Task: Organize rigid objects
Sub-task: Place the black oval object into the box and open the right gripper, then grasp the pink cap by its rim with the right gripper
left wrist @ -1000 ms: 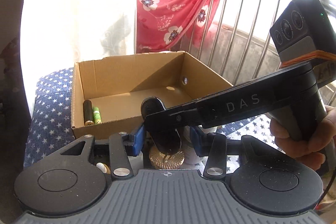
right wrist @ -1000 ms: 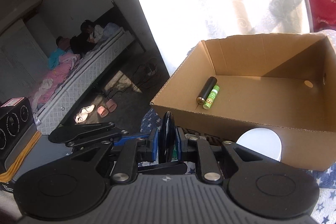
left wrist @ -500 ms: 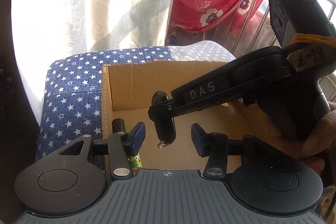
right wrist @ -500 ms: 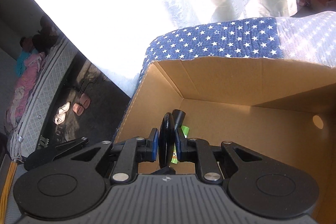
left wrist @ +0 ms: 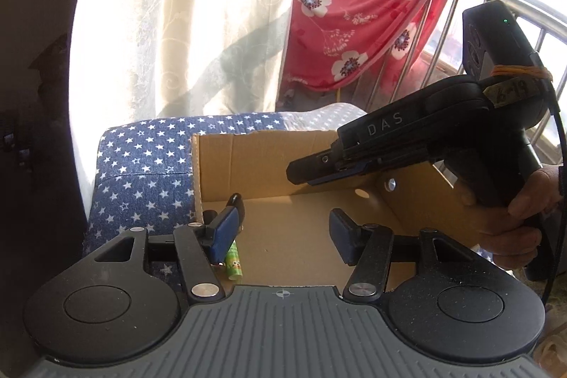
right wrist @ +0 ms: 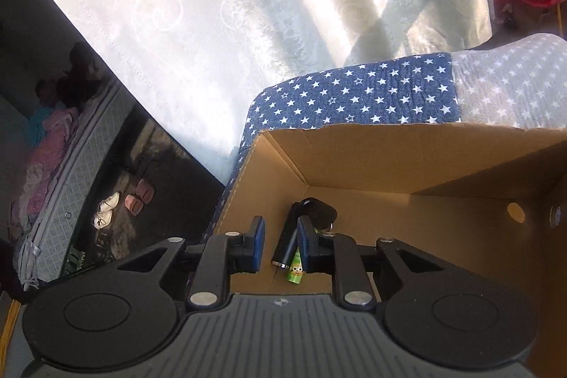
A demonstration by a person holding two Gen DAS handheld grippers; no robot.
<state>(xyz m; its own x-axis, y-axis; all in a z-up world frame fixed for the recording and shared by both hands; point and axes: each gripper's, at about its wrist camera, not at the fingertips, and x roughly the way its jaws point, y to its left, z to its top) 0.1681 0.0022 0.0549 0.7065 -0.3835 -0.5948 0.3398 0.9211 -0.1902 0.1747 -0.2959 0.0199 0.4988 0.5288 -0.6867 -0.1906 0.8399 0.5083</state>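
Both grippers hover over the cardboard box (right wrist: 354, 154). Left gripper (left wrist: 283, 232) jaws have just been opening, nothing between. Right gripper (right wrist: 280, 243) jaws stand apart, empty. Black key fob (right wrist: 317, 209) lies inside with batteries (right wrist: 294, 268).

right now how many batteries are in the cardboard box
2: a black battery and a green battery lie side by side near the box's left wall, beside a dark key fob. More may hide behind the grippers.

Home bedroom: mattress (right wrist: 63, 186), curtain (right wrist: 219, 23).
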